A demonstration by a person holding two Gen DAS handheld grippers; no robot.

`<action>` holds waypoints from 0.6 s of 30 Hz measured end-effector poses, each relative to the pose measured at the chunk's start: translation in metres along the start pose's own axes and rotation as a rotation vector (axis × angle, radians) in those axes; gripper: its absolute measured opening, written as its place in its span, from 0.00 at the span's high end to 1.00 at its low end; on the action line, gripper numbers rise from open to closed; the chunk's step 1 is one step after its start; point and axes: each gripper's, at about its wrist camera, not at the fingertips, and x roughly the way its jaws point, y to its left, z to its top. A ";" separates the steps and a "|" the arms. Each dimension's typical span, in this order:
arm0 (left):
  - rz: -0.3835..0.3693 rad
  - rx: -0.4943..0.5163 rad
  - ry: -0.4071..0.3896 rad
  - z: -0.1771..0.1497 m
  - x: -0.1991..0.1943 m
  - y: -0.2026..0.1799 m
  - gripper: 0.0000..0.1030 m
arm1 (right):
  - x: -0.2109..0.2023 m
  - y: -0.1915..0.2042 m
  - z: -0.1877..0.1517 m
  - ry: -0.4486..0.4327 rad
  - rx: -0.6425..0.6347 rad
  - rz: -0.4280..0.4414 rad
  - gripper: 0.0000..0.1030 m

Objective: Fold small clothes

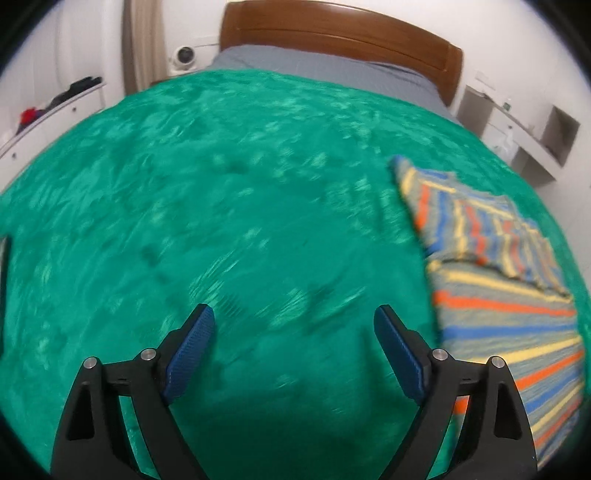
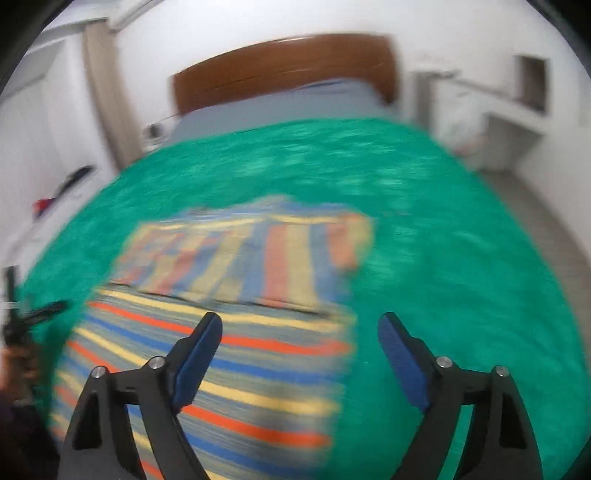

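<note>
Here, line by line, is what lies in front of you.
Surface: a bed spread with a shaggy green blanket [image 1: 229, 206] that fills most of both views.
Far end: bare grey sheet [image 1: 325, 70] beyond the blanket's edge, then a curved brown wooden headboard [image 1: 340, 33] against a white wall.
Left of the bed: a beige curtain [image 2: 107, 92] and a white drawer unit [image 1: 55, 114] with dark and red things on top, too small to name.
Right of the bed: white open shelving [image 1: 517, 136] and, in your right wrist view, a strip of grey tiled floor [image 2: 546, 236].
Garment: the striped garment [image 2: 236, 306] lies on the blanket, its upper part folded over the lower; your right view is blurred.
Left gripper [image 1: 293, 321]: your fingers are spread wide over bare blanket, nothing between them, the garment off to their right.
Right gripper [image 2: 299, 328]: spread wide too, gripping nothing, left finger over the garment's near part, right finger over blanket.
</note>
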 end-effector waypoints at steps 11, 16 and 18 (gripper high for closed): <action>-0.006 0.048 -0.077 -0.019 0.021 -0.001 0.01 | 0.029 -0.115 -0.077 -0.022 0.196 -0.245 0.10; -0.007 0.045 -0.097 -0.022 0.022 -0.001 0.00 | 0.028 -0.116 -0.080 -0.080 0.220 -0.201 0.09; -0.017 0.038 -0.105 -0.023 0.022 0.001 0.00 | 0.028 -0.114 -0.081 -0.082 0.216 -0.207 0.09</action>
